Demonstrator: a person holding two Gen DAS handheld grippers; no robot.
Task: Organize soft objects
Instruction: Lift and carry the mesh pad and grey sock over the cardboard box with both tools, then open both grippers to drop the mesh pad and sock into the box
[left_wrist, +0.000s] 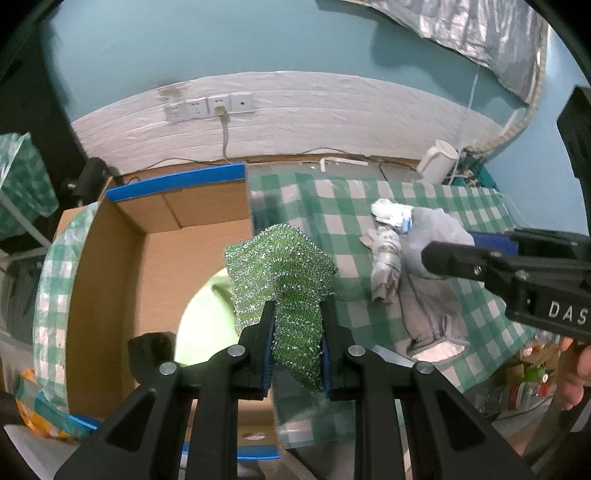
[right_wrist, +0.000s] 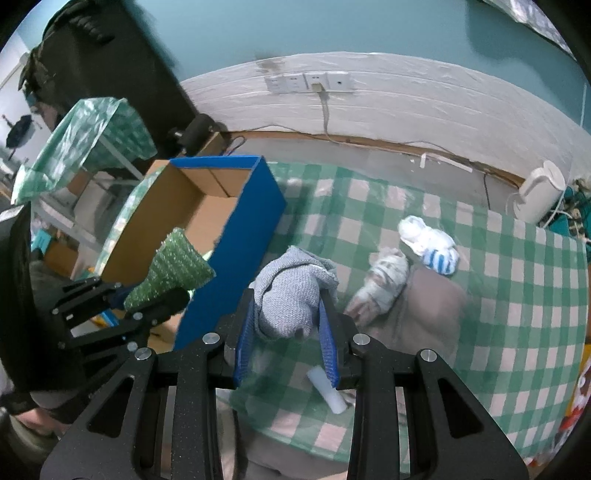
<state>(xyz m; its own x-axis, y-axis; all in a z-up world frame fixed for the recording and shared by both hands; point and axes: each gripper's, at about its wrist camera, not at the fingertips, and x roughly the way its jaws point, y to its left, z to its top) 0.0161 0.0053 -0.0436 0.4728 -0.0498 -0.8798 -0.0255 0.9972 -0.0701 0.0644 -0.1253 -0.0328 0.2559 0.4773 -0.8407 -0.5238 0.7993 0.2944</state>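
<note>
With the left gripper (left_wrist: 297, 347) pinching the green scrubber (left_wrist: 280, 269) over the cardboard box (left_wrist: 122, 258) and the right gripper (right_wrist: 287, 343) squeezing a grey cloth (right_wrist: 291, 295) beside it, each should clear the rim before letting go.

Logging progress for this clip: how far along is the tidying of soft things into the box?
Done: a pale green item lies in the blue-edged cardboard box. In hand: left gripper clamps a glittery green scrubbing cloth; right gripper holds a grey knitted cloth. Left: rolled socks and grey garment on the table.
</note>
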